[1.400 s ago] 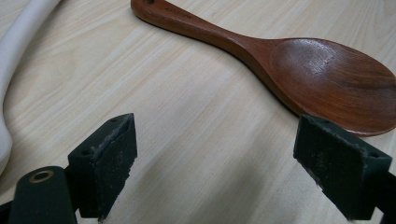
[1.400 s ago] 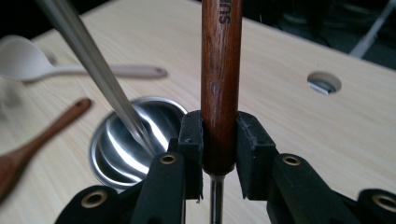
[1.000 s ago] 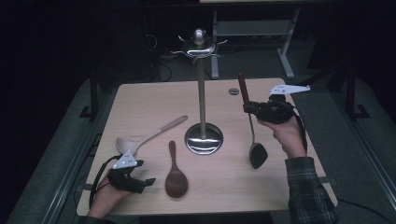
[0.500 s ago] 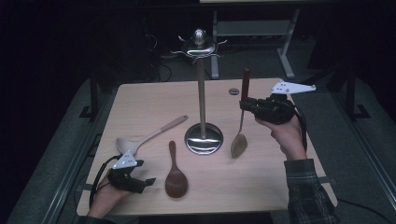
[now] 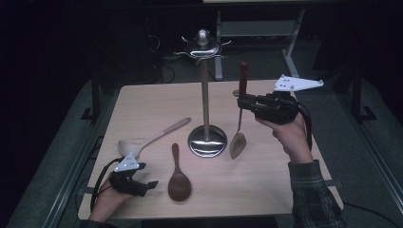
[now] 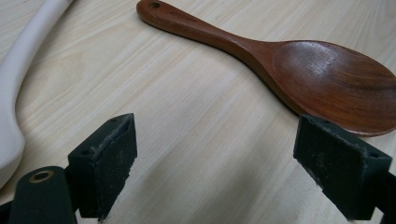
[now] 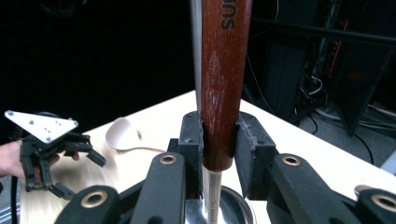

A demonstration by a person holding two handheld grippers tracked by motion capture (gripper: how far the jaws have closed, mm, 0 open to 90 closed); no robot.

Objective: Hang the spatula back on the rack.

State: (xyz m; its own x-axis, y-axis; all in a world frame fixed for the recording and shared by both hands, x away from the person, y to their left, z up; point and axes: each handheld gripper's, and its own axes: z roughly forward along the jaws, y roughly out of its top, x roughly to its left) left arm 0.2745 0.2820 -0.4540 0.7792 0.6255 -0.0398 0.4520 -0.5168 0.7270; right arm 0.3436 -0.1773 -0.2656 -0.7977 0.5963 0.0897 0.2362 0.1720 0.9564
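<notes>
Hanging utensils on the rack, judged as the work in hand and at an early stage: no utensil on any hook, one in the air, two flat on the wood.

Wooden table (image 5: 294,190): spans the middle of the high view, dark floor all round.

Metal stand (image 5: 205,95): upright at centre frame, round base (image 5: 207,141) on the table, ring of hooks (image 5: 202,47) at the top, all bare.

White spoon (image 5: 152,138): lies left of the base, bowl toward the lower left, handle angled up toward the stand. Not yet picked up.

Brown wooden spoon (image 5: 178,178): lies just below the base, bowl toward the bottom edge, near the white spoon but apart from it. Also untouched.

Steel utensil (image 5: 237,141): hangs near-vertical right of the stand, blade down and just above the table beside the base, red-brown handle (image 7: 224,93) pointing up, its tip below hook height.

Right gripper (image 5: 244,102): clenched on the lower end of that handle, pads pressed on both sides in the right gripper view (image 7: 219,135).

Left gripper (image 5: 149,186): at lower left, resting low on the table, jaws spread with nothing between them (image 6: 215,172), aimed toward the brown wooden spoon (image 6: 327,84).

Remaining, by judgement: raise the steel utensil to a hook and hang it, then repeat for both spoons.
</notes>
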